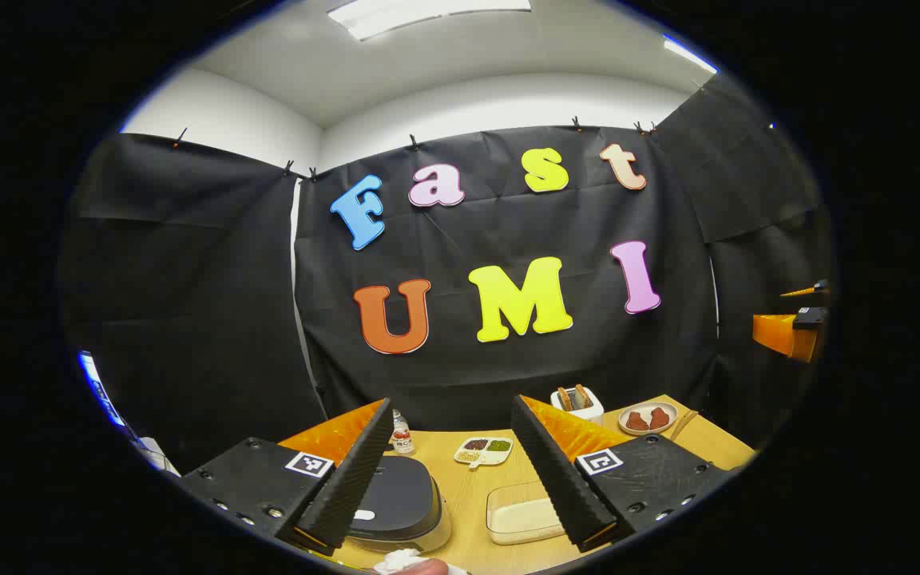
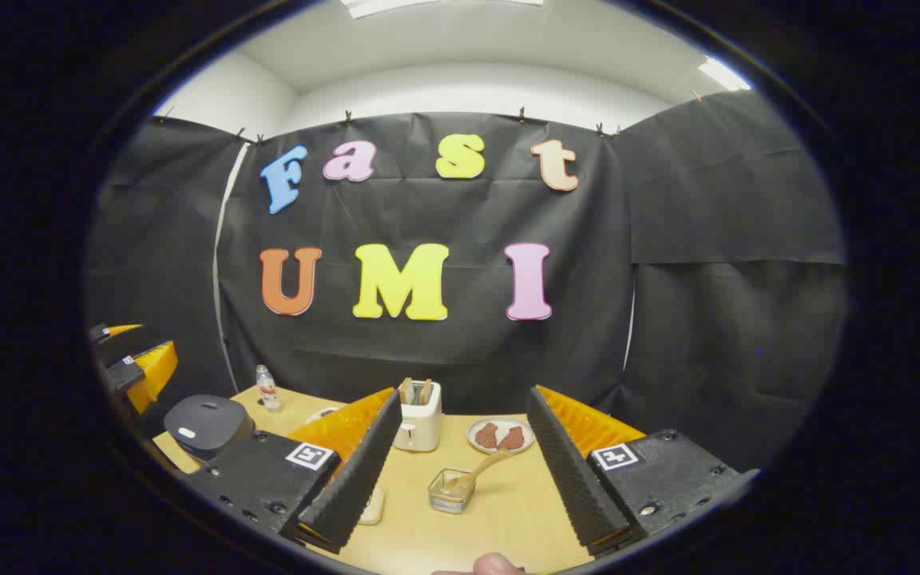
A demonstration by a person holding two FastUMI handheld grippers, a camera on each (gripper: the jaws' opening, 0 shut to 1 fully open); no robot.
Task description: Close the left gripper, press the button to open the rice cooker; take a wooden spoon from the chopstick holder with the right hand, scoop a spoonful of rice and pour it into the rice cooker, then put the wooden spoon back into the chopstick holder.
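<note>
Both claws hung level above the surface, fingers spread wide and empty. Beneath the left claw sat the closed rice cooker; ahead of the right claw, between its fingers, the wooden spoon leaned in its holder

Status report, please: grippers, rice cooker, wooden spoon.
Left gripper open, right gripper open. Rice cooker lid down. Wooden spoon in holder.

rice cooker left of rice container, toaster behind

Dark grey rice cooker; white toaster; light wood table; red-brown food on plate.
</note>
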